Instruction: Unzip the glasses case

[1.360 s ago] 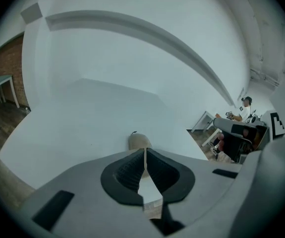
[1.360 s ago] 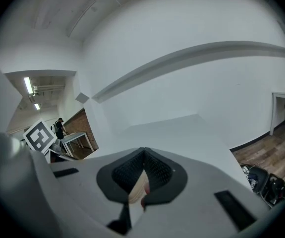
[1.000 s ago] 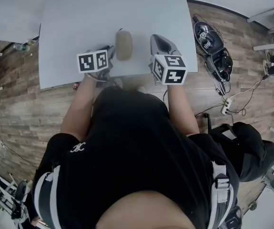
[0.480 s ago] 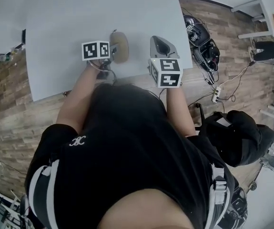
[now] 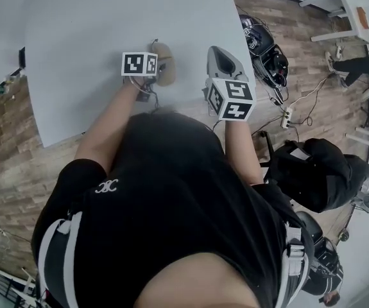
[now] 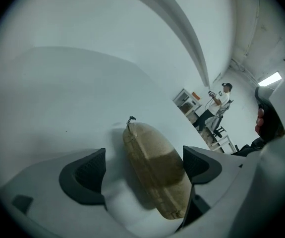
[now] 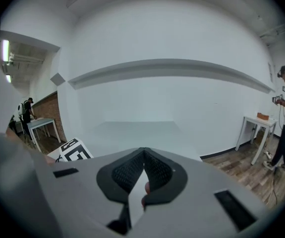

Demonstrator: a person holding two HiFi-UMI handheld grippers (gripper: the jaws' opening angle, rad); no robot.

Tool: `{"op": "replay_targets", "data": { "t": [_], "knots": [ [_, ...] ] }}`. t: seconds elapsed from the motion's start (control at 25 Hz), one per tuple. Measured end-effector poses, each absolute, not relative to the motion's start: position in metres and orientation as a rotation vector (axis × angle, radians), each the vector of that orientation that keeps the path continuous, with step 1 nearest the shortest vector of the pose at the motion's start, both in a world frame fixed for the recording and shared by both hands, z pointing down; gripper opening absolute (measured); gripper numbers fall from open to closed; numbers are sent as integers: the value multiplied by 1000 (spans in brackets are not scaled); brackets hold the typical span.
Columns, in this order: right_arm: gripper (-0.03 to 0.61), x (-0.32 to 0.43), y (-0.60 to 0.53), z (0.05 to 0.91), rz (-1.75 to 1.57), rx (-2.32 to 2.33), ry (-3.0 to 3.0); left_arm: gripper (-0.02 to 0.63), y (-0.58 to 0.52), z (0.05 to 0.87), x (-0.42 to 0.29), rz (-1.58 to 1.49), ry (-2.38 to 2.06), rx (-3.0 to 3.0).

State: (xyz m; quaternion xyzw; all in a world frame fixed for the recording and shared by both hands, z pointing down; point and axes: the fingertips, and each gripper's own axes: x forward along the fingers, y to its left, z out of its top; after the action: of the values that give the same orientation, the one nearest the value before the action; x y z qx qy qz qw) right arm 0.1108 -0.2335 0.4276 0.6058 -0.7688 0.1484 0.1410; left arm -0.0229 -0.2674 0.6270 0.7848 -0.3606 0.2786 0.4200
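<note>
My L gripper jaws opening round tan oval fabric glasses case on white counter; R gripper pressed together, empty.

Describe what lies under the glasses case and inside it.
Under the glasses case is the white table, which it rests on. Its inside cannot be seen: the shell looks closed, zipper pull at its far end.

The left gripper has dropped forward from the near edge of the table to the glasses case. Its jaws, nearly together before, are opening and now stand either side of it.
</note>
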Motion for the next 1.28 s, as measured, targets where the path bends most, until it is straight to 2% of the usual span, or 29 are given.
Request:
{"op": "replay_targets", "data": {
  "t": [0.2, 0.6, 1.08, 1.28],
  "knots": [
    [6, 116, -229, 434, 415, 1742, -2177, 454, -270, 627, 9, 808, -817, 1972],
    [6, 140, -230, 437, 429, 1769, -2142, 318, -261, 630, 56, 874, -694, 1994],
    [6, 142, -227, 442, 445, 1755, -2154, 291, -256, 626, 44, 834, -593, 2040],
    [6, 138, -226, 442, 440, 1711, -2196, 288, -251, 561, 45, 562, -426, 2364]
  ]
}}
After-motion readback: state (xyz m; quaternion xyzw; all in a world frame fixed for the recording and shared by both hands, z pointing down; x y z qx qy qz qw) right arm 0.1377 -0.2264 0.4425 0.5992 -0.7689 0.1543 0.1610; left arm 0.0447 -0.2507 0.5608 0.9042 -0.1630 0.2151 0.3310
